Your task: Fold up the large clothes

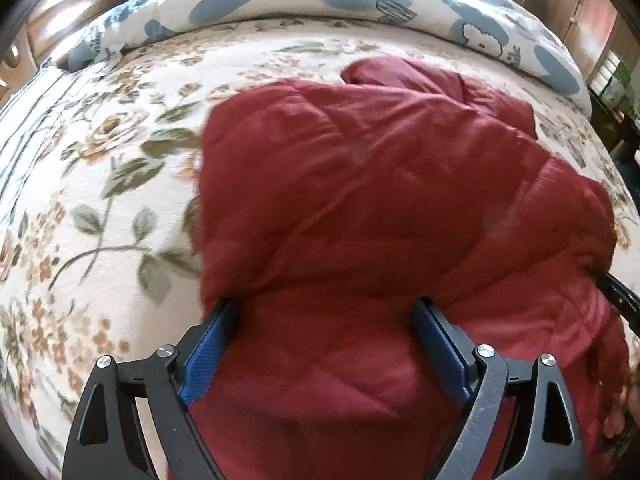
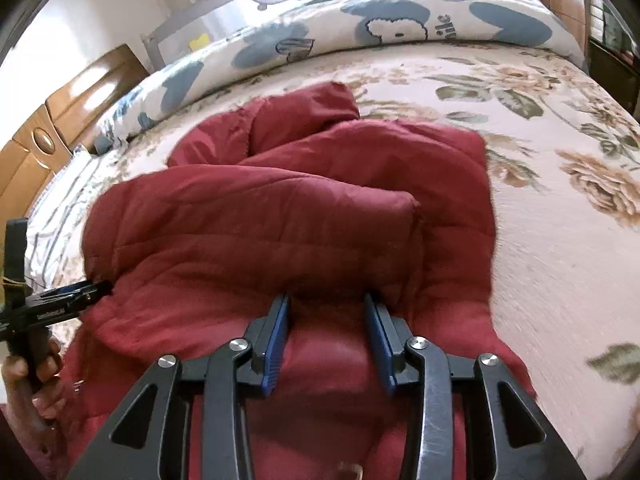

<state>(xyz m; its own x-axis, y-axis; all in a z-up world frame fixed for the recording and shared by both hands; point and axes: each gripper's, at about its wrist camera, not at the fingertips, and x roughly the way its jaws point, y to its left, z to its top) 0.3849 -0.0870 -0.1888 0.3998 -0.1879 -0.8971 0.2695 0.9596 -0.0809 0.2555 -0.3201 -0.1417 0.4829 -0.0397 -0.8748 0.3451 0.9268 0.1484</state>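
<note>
A dark red quilted jacket lies bunched on a bed, over a cream bedspread printed with brown roses and green leaves. It sits toward the near edge of the bed, roughly midway along it, with bare bedspread showing on either side. In the right wrist view a padded fold of the jacket lies across the top of the pile, and a puffed sleeve or hood end pokes out toward the far side of the bed.

The left gripper has its blue-padded jaws spread wide, with red fabric filling the space between them; the fingers rest against the cloth without pinching it. In the right wrist view the same tool shows at the jacket's left edge, held by the person's hand. The right gripper has its jaws apart as well, though less widely, and a mound of jacket sits between them; whether the pads press that cloth cannot be told.

Along the far edge of the bed lies a rolled white quilt with blue blotches and a cartoon dog. Beyond it stands a grey bed rail, and wooden cabinets line the left side of the room.
</note>
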